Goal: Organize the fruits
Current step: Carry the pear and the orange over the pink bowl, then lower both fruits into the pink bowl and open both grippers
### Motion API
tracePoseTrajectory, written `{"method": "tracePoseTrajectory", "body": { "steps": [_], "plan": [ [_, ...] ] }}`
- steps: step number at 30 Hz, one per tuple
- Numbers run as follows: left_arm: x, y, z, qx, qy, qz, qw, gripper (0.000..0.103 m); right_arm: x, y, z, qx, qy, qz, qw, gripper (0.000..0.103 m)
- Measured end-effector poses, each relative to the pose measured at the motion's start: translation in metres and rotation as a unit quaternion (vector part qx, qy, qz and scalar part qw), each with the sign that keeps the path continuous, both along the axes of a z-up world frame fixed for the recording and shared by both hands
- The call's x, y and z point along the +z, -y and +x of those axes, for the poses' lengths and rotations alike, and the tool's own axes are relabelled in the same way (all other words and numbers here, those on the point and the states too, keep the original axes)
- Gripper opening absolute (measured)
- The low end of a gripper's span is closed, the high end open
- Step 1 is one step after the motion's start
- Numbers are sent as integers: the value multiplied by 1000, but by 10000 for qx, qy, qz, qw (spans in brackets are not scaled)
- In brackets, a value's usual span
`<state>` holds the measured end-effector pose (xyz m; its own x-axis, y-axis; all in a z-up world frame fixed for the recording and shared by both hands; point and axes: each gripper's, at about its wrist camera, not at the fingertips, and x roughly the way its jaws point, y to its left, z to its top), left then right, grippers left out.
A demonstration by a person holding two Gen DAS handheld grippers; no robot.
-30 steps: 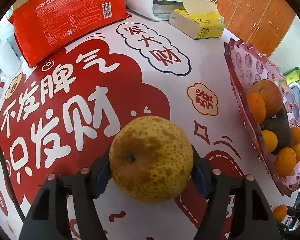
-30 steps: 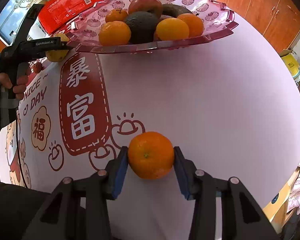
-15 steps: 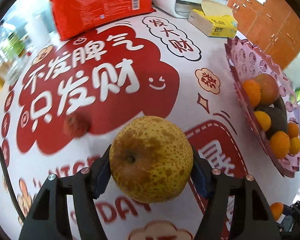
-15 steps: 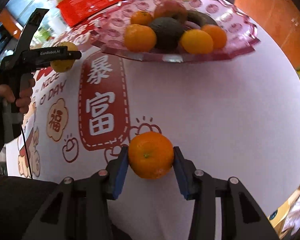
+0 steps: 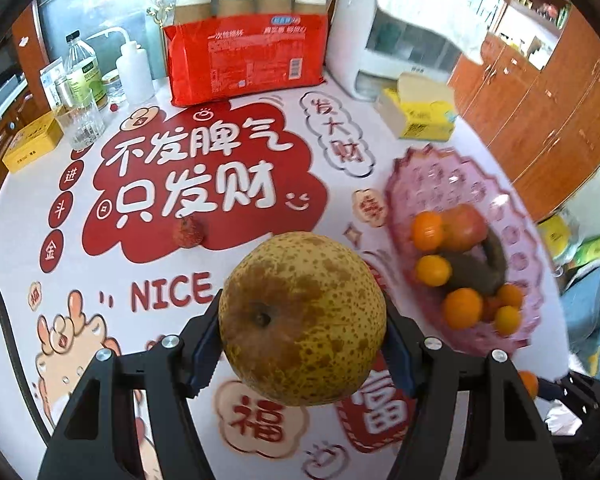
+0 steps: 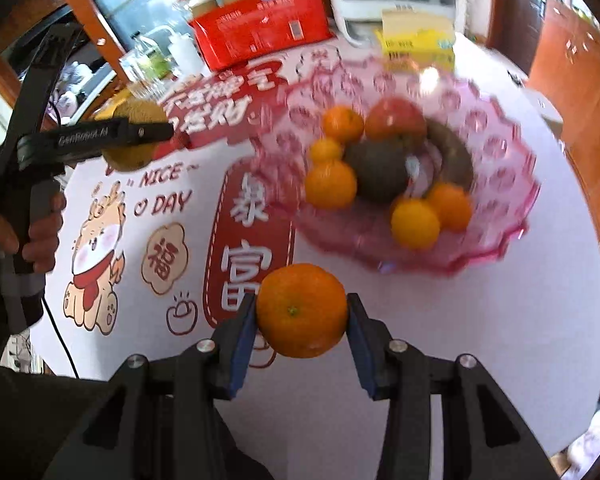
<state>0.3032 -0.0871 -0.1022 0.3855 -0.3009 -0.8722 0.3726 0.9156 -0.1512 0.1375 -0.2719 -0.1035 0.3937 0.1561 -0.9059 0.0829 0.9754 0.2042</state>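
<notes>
**Both fruits lifted, bowl now in reach**

Compared with a second earlier, both cameras had risen and tipped downward, so the pink bowl, once seen edge-on, showed its full interior at right of centre. That likely meant the carry was nearing the drop.

The left gripper was clenched on the speckled pear, held above the tabletop, its calyx end facing the camera, long axis along the fingers. The right gripper clasped the mandarin, navel toward the lens, just short of the bowl's near rim.
</notes>
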Motion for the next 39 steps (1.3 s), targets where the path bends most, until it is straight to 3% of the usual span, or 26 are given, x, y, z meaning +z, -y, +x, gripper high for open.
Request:
{"method": "tracePoseTrajectory", "body": {
  "steps": [7, 14, 28, 39],
  "plan": [
    [27, 26, -20, 7, 175, -318, 9993, 68, 35, 33, 10, 270, 410, -188, 9986, 43],
    [32, 66, -35, -80, 191, -609, 9979, 68, 45, 73, 26, 315, 689, -314, 9966, 43],
    [-12, 160, -65, -642, -351, -409, 9965, 68, 6, 140, 56, 85, 726, -268, 9970, 44],
    [-30, 191, -65, -836, -558, -165, 9948, 68, -24, 159, 70, -85, 402, -43, 9991, 45]
  ]
}}
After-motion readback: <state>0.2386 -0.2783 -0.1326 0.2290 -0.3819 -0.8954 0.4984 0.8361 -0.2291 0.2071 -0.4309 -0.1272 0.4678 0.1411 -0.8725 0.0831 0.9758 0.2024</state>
